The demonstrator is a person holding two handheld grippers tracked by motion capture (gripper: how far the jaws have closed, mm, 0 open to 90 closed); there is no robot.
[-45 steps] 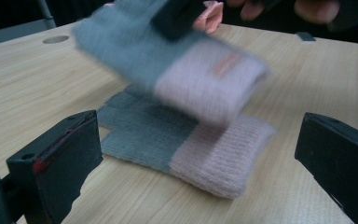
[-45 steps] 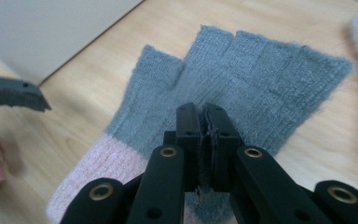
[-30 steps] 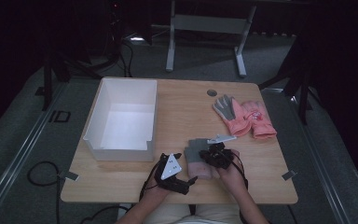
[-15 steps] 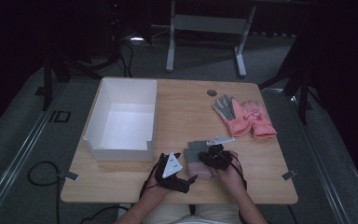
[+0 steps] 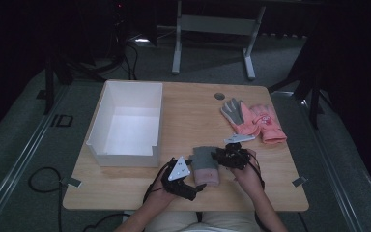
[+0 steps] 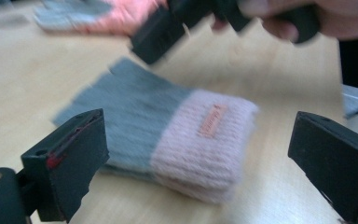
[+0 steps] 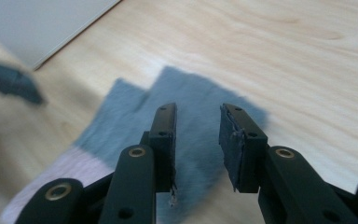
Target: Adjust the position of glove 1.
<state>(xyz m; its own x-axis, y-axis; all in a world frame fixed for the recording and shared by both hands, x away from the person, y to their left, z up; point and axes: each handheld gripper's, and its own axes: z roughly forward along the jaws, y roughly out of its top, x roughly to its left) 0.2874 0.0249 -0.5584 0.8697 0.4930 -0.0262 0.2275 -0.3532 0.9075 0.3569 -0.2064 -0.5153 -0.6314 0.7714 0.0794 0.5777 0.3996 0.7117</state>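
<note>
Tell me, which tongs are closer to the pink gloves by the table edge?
Right. The right tongs sit just below the pink gloves; the left tongs are farther down-left.

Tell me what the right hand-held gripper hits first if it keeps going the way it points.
Probably the folded grey and pink glove: the right hand-held gripper, jaws just opened and empty, points onto its grey part. Depth is unclear.

From my feed: folded knit glove (image 5: 205,165) is grey at the finger end, pale pink ribbed at the cuff, with a small orange-pink label (image 6: 213,120) on the cuff. Second pair of gloves (image 5: 254,120) farther off is salmon pink with grey palms. Box (image 5: 125,124) is plain white. Table (image 5: 193,104) is light wood with faint grain. Left gripper (image 5: 192,180) and right gripper (image 5: 218,157) are black; I note brass-coloured rivets (image 7: 136,151) on the right one, and a red mark (image 6: 51,161) on a left jaw.
</note>
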